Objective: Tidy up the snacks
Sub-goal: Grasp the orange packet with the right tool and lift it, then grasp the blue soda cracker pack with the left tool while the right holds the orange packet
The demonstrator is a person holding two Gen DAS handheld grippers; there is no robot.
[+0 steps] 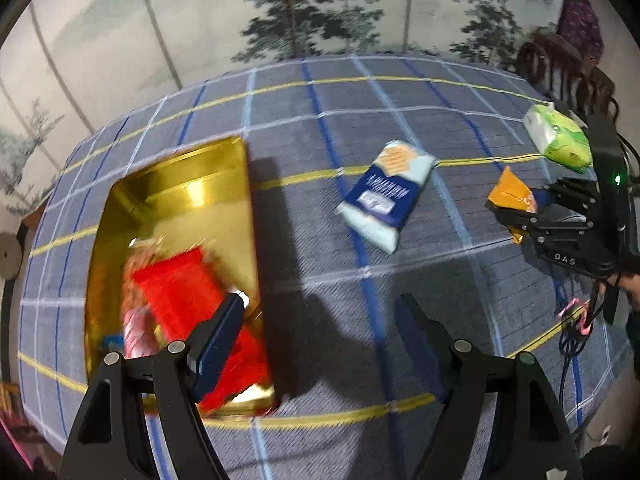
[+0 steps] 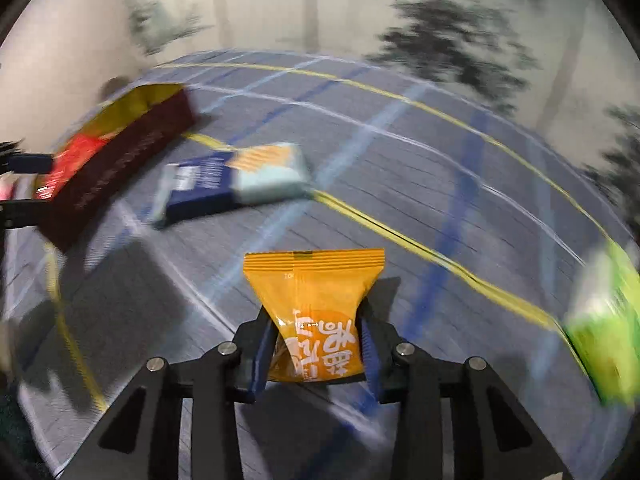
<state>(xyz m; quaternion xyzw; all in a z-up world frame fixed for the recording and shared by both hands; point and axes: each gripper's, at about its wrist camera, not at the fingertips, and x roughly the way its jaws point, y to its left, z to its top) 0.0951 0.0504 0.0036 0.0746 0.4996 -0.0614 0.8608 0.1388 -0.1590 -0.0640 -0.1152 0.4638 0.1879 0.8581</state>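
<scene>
Orange snack packet (image 2: 316, 312) sits pinched by its lower half between our right gripper (image 2: 316, 344) pads, above the checked cloth (image 2: 400, 184). Our left gripper (image 1: 320, 320) hangs spread, empty, beside the gold tin (image 1: 176, 184). Slippery foil could slide free mid-carry.

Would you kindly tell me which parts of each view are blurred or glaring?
Left wrist view: glare on the gold tin, its red packets smeared. Right wrist view: tablecloth and green pack streaked; orange packet sharp.
</scene>
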